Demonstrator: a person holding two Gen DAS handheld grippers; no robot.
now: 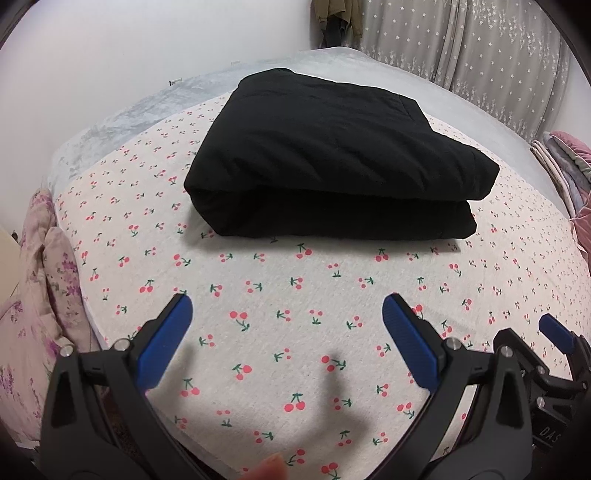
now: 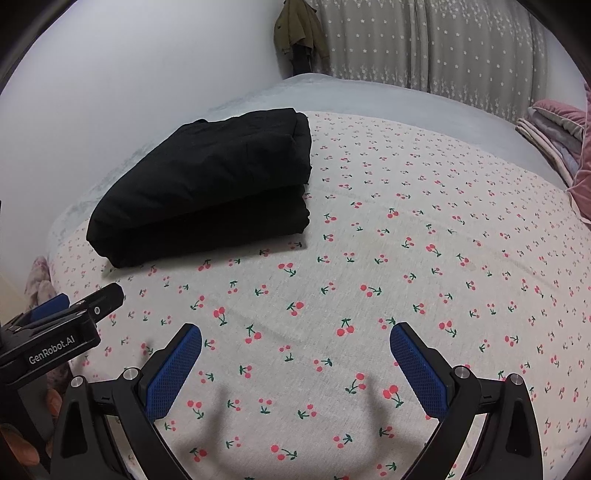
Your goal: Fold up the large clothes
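Observation:
A black padded garment (image 1: 332, 155) lies folded into a thick rectangular stack on the cherry-print sheet (image 1: 288, 295). It also shows at the upper left of the right wrist view (image 2: 207, 184). My left gripper (image 1: 287, 314) is open and empty, held over the sheet short of the stack's near edge. My right gripper (image 2: 295, 343) is open and empty, over the sheet to the right of the stack. Each gripper shows at the edge of the other's view: the right one (image 1: 554, 332) and the left one (image 2: 66, 317).
The sheet covers a bed with a grey blanket (image 1: 147, 107) along the far side by the white wall. A floral quilt (image 1: 40, 295) hangs at the left edge. Folded pink bedding (image 2: 554, 140) sits at the far right. Star-print curtains (image 2: 443, 48) and a hanging jacket (image 2: 299, 33) stand behind.

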